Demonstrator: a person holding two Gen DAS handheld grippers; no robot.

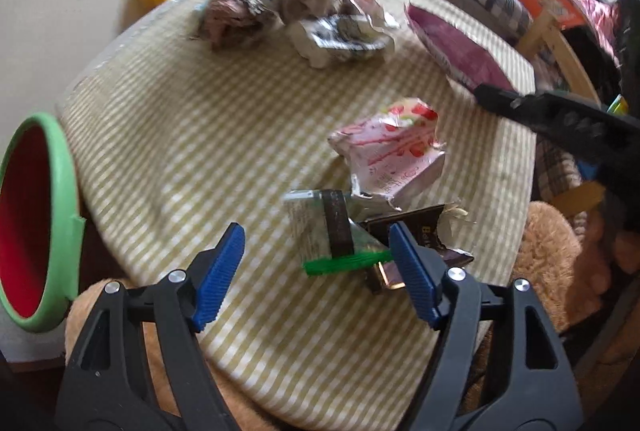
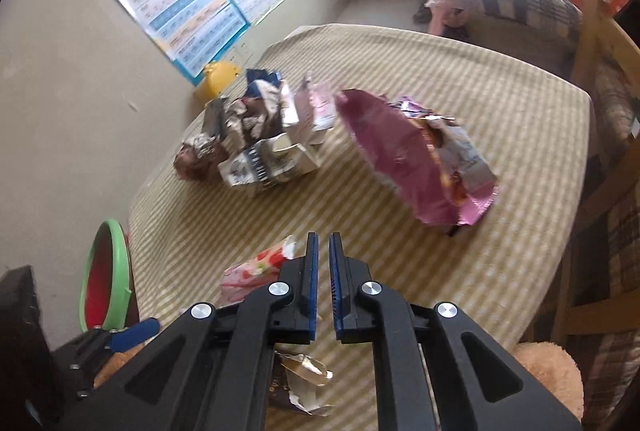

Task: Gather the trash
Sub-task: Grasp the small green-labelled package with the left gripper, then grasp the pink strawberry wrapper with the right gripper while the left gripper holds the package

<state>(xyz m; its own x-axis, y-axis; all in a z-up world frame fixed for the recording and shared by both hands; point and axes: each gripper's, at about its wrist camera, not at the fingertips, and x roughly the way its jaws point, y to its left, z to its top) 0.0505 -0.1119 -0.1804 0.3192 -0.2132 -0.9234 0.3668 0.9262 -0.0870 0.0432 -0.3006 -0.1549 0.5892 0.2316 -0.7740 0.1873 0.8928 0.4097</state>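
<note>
My left hand-held gripper [image 1: 316,263] over near edge of worktop [image 1: 168,135], jaws apart, nothing clamped; green-strip wrapper [image 1: 320,231] and dark wrapper [image 1: 416,231] lie below, between them. My right hand-held gripper [image 2: 324,259] nearly together, empty. Strawberry wrapper [image 1: 394,155] mid-worktop. Pink bag [image 2: 408,159] right. Crumpled trash pile [image 1: 296,15] far side, blurred, maybe cartons. Green-rimmed bin [image 1: 36,223] at left.
</note>
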